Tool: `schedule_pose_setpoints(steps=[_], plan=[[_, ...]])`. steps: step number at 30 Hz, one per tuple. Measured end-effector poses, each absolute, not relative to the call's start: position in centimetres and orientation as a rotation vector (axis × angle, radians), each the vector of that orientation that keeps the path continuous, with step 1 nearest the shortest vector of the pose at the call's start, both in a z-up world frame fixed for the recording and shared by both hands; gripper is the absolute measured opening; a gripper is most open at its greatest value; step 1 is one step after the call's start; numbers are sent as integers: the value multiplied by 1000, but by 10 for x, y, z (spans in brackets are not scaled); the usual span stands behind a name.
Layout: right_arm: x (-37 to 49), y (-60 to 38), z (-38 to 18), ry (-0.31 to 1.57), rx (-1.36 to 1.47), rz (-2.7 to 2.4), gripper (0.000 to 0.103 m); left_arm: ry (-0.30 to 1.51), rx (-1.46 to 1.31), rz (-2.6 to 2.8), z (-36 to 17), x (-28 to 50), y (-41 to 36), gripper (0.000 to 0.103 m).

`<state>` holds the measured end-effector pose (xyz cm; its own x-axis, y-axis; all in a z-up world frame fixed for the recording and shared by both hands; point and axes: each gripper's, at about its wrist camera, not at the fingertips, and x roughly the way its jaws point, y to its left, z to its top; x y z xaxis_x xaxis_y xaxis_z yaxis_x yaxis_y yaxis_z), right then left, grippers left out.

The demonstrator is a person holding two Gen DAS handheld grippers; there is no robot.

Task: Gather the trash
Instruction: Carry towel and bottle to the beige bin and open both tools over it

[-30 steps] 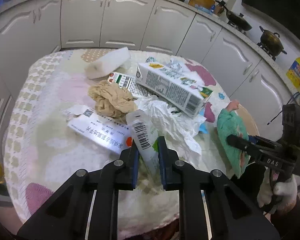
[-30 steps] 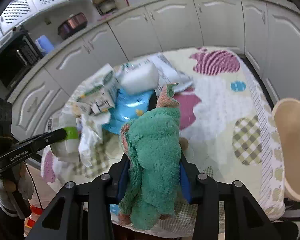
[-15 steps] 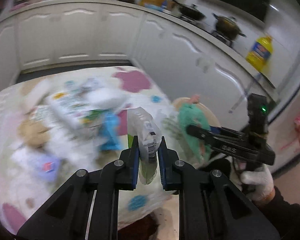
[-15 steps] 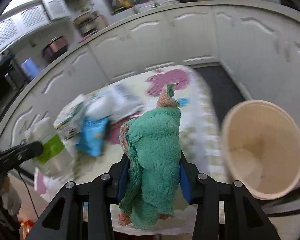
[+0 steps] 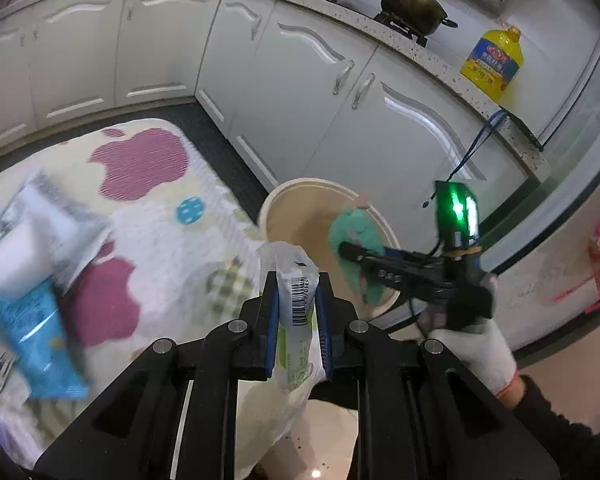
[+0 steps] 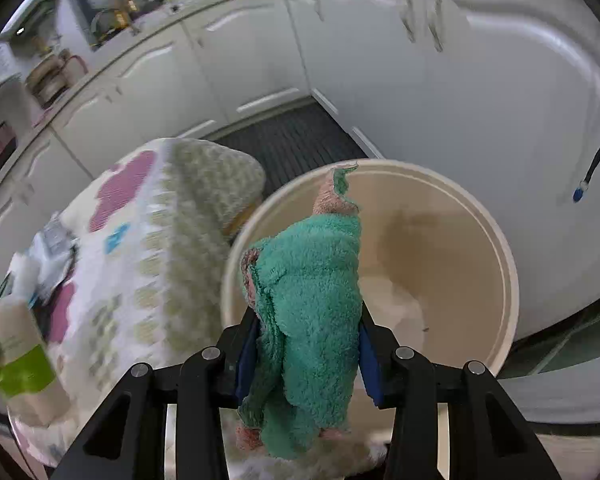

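Both views swung off the bench [image 5: 172,216] toward the beige bin [image 6: 496,240], now filling right-wrist frame centre. Right hand-held gripper [image 6: 306,352] carried the green towel [image 6: 308,300] from over the bench to over the bin; left hand-held gripper [image 5: 296,312] lifted the white packet [image 5: 296,300] off the litter pile.

Left gripper [image 5: 297,312] clamps white wrapper [image 5: 297,300] near bin [image 5: 300,208].

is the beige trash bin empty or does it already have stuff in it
Looks empty: the right wrist view looks straight into the beige trash bin and shows bare floor, though the green towel hides part.
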<state>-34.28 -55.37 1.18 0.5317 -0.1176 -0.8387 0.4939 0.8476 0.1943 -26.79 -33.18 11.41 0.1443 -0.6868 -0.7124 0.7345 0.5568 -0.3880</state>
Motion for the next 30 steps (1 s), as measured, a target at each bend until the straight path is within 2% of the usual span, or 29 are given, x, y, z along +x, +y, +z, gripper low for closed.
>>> schedule_pose_setpoints(steps=[4, 9, 11, 12, 13, 15, 20, 30], plan=[[-340, -574, 3, 955, 484, -425, 46, 1008, 53, -1027, 106, -255, -367, 14], [-352, -591, 11, 899, 514, -454, 68, 1025, 0, -1025, 92, -241, -408, 15], [-359, -595, 15, 887, 513, -469, 68, 1029, -23, -1032, 82, -237, -422, 17], [-362, -595, 16, 887, 518, -469, 68, 1047, -29, -1034, 75, -235, -428, 26], [-364, -596, 15, 886, 527, -465, 68, 1063, -31, -1031, 70, -234, -431, 41], [-368, -595, 15, 887, 539, -459, 69, 1098, -41, -1027, 61, -233, -433, 49], [-366, -588, 14, 886, 545, -446, 69, 1098, -29, -1023, 64, -236, -419, 49], [-359, -548, 26, 885, 479, -380, 69, 987, 35, -962, 96, -253, -358, 49]])
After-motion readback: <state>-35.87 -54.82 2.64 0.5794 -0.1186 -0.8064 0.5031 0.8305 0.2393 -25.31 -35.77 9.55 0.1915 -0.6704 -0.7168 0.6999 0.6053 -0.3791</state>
